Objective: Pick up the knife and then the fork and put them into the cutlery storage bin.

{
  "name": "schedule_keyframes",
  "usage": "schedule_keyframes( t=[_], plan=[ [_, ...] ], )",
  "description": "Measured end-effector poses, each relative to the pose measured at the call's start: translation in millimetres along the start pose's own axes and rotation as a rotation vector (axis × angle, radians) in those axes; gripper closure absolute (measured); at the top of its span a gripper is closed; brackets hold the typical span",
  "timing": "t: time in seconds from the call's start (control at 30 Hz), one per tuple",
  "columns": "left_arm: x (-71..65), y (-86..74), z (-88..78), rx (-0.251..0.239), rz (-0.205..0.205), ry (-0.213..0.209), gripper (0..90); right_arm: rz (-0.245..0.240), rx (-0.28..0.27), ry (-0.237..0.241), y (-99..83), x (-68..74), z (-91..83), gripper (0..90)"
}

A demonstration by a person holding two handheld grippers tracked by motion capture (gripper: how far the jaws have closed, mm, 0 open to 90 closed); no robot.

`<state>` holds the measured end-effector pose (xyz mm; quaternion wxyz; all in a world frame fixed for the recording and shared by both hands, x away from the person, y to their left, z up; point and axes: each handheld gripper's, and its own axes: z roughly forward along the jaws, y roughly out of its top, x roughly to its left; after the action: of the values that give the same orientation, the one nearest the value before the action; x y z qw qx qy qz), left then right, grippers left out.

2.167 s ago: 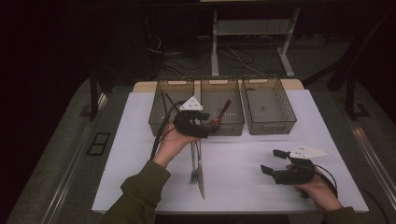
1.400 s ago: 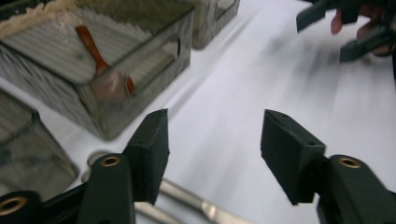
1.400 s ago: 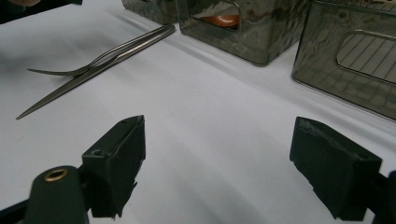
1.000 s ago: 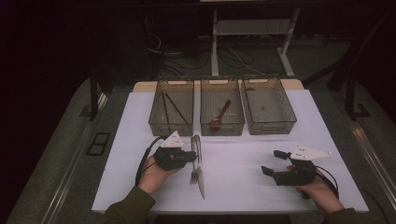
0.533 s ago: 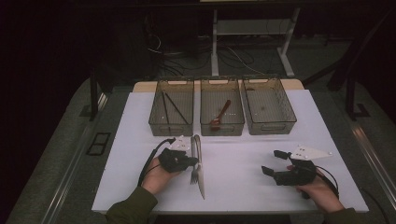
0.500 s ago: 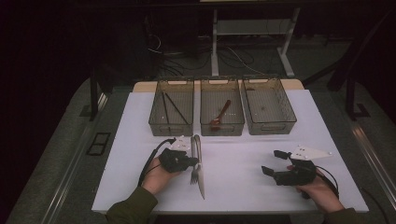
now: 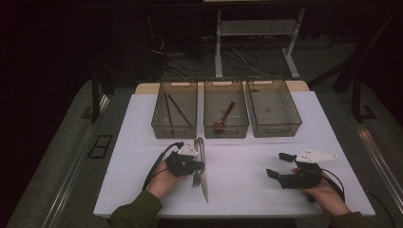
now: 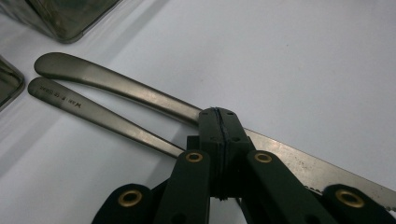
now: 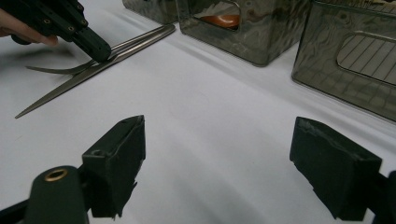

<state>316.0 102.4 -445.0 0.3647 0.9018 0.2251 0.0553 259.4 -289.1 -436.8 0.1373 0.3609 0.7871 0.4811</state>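
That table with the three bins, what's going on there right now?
A person holds a gripper in each hand at a white table. The left gripper is shut over a fork and a knife lying side by side; whether it has pinched one of them is unclear. The right gripper is open and holds nothing. Behind stand three bins: the left bin holds chopsticks, the middle bin a spoon.

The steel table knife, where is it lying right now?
In the high view the steel table knife lies on the white table, left of centre, beside the steel fork, in front of the left wire basket.
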Motion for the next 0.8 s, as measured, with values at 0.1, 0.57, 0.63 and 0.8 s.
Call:
schedule_keyframes(
  t=[0.1, 0.57, 0.63, 0.8],
  plan=[
    [-0.1, -0.1, 0.7, -0.003, -0.013, -0.011, 88.8, 0.000, 0.001, 0.000, 0.1, -0.1, 0.1, 17.6],
    [-10.0, 19.6, 23.0, -0.018, 0.025, -0.072, 88.8, 0.002, 0.000, -0.002, 0.2, 0.2, 0.4, 17.6],
    [-10.2, 23.5, 26.6, -0.014, 0.039, -0.077, 88.8, 0.002, -0.001, -0.003, 0.0, -0.1, 0.1, 17.6],
    [-10.2, 31.2, 35.6, -0.029, 0.033, -0.086, 88.8, 0.001, 0.001, -0.003, 0.0, -0.4, 0.3, 17.6]
  ],
)
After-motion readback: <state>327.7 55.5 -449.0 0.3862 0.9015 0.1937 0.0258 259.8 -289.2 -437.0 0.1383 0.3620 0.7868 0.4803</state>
